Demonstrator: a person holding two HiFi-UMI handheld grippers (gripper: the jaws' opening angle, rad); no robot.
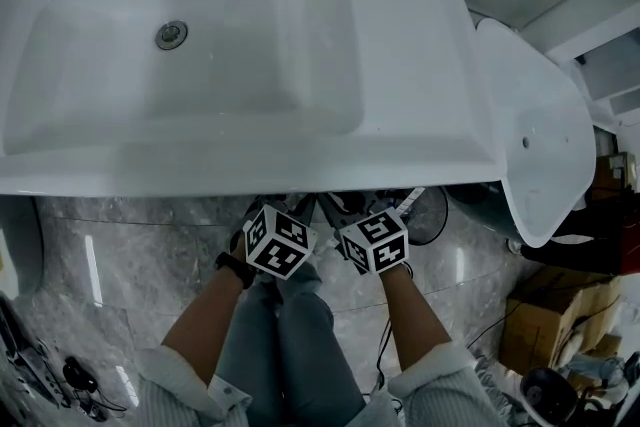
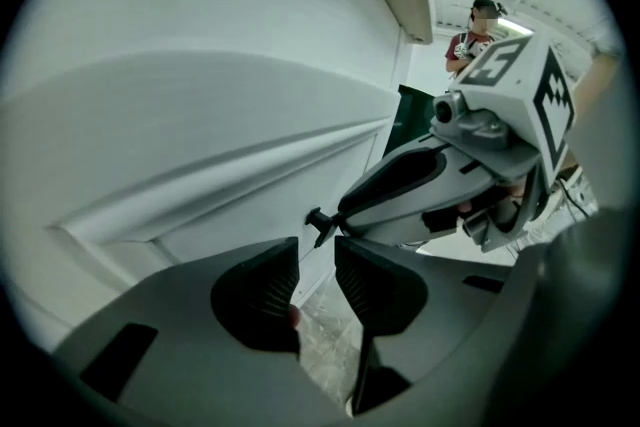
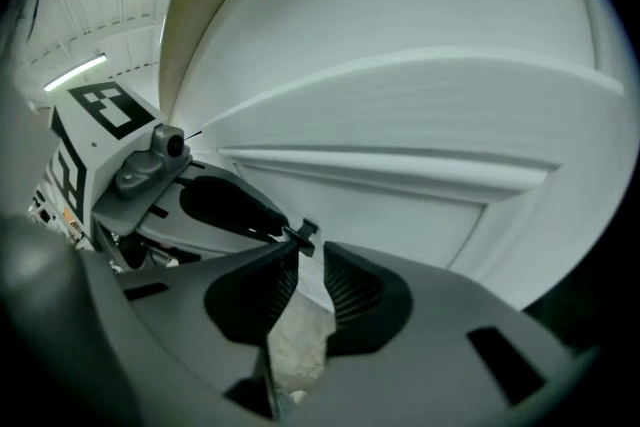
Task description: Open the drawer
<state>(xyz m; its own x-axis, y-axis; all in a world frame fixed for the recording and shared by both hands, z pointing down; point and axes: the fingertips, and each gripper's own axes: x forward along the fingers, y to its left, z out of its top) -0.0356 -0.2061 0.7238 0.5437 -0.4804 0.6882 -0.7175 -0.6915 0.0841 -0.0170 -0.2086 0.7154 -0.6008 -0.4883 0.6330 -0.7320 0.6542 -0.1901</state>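
Observation:
The drawer is hidden in the head view under the white sink (image 1: 250, 160). Its white front (image 2: 200, 145) fills the left gripper view, with a raised ridge running across it. The same front (image 3: 400, 205) shows in the right gripper view, close ahead. My left gripper (image 1: 285, 215) and right gripper (image 1: 372, 215) sit side by side just below the sink's front edge. The left gripper (image 2: 316, 280) has its jaws nearly together with a thin gap and nothing between them. The right gripper (image 3: 311, 275) stands the same way. Each gripper's tip shows in the other's view, almost touching.
A white toilet lid (image 1: 540, 135) stands to the right of the sink. A cardboard box (image 1: 545, 315) and cables (image 1: 70, 375) lie on the grey marble floor (image 1: 130, 255). A person (image 2: 475, 40) stands in the background. My legs are below the grippers.

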